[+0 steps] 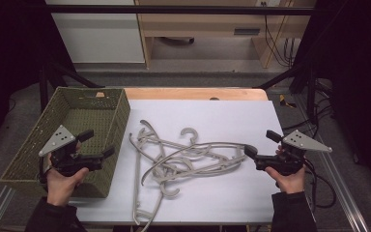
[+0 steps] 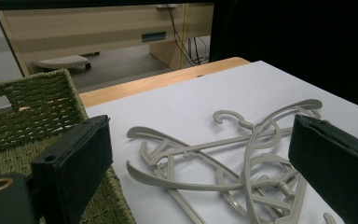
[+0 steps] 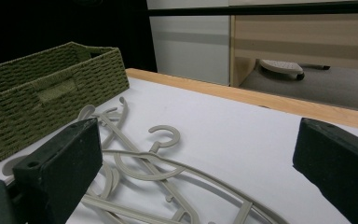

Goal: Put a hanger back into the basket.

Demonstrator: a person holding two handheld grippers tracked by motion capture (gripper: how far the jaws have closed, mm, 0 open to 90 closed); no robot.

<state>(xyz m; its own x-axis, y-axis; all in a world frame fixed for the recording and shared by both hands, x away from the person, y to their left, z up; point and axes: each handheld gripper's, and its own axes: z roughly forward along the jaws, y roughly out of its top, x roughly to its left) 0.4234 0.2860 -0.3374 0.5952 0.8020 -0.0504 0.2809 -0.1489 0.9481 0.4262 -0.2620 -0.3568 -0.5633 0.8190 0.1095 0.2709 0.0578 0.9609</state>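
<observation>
Several grey plastic hangers (image 1: 183, 157) lie tangled in a pile on the white sheet (image 1: 232, 121) that covers the table. A green woven basket (image 1: 121, 116) stands at the left with nothing inside. My left gripper (image 1: 97, 143) hovers over the basket's near right corner, pointing toward the hangers, open and holding nothing. My right gripper (image 1: 261, 143) is just right of the pile, open and holding nothing. In the left gripper view the hangers (image 2: 242, 158) lie beyond the open gripper (image 2: 200, 140), with the basket (image 2: 28, 112) at its left. In the right gripper view the open gripper (image 3: 198, 140) faces the hangers (image 3: 140, 163) and the basket (image 3: 51, 98).
The table's wooden far edge (image 1: 193, 93) shows beyond the sheet. Metal rails (image 1: 348, 203) run along the table's sides, and cables (image 1: 323, 188) trail at the right. Wooden furniture (image 1: 207, 24) and a white cabinet (image 1: 96, 34) stand on the floor behind.
</observation>
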